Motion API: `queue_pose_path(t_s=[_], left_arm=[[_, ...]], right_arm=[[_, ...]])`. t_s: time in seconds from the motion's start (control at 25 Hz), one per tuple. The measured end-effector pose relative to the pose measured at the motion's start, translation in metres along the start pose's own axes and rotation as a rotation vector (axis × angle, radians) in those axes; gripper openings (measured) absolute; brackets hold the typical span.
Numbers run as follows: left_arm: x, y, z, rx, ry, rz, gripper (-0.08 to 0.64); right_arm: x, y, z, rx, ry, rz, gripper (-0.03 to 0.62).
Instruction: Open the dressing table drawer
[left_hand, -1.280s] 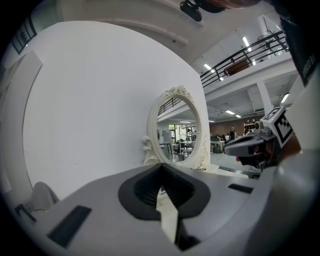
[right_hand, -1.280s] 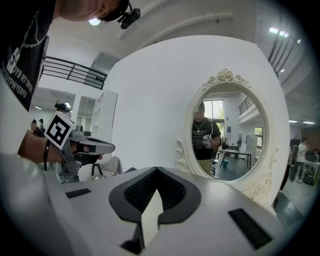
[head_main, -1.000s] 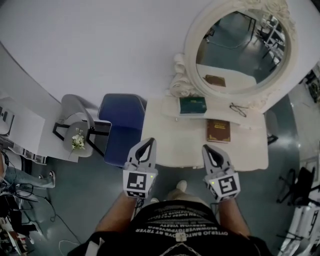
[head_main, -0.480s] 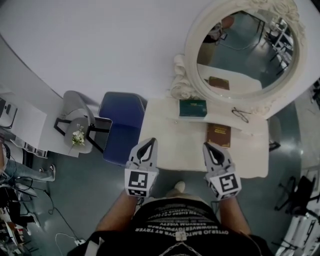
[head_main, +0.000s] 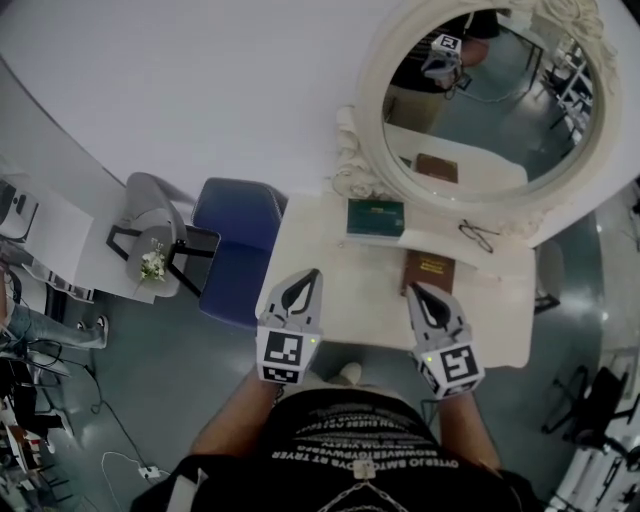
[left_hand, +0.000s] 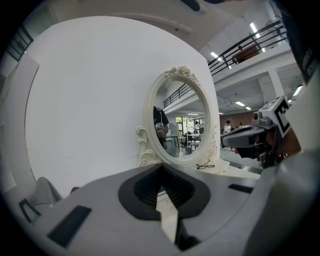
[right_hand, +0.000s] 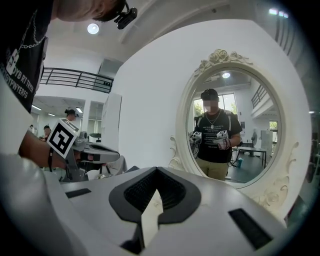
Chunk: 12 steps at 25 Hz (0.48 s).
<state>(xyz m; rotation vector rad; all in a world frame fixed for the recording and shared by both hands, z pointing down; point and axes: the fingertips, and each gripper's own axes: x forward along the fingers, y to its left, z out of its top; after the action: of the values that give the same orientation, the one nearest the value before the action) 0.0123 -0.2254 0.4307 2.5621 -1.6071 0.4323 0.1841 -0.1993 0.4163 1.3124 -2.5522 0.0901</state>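
While both claws hover closed and empty, the left gripper (head_main: 311, 276) and right gripper (head_main: 414, 291) point over the near edge of the dressing table (head_main: 345, 305). Its drawer is hidden beneath that edge. Farther back lie a brown book (head_main: 428, 272), a green box (head_main: 375, 216) and glasses (head_main: 478, 236), then the oval mirror (head_main: 490, 110).

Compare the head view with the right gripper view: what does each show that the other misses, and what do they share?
Head view only: the green box, brown book and glasses on the dressing table. Right gripper view only: a balcony railing and a ceiling light. Both: the white-framed mirror and the left tool.
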Motion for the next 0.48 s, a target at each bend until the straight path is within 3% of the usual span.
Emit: queue_pose_path(t_s=[0.48], left_arm=[[-0.001, -0.026, -0.037, -0.015, 0.092, -0.004, 0.003]], right_arm=[[-0.004, -0.017, -0.027, 0.037, -0.019, 0.008, 0.002]])
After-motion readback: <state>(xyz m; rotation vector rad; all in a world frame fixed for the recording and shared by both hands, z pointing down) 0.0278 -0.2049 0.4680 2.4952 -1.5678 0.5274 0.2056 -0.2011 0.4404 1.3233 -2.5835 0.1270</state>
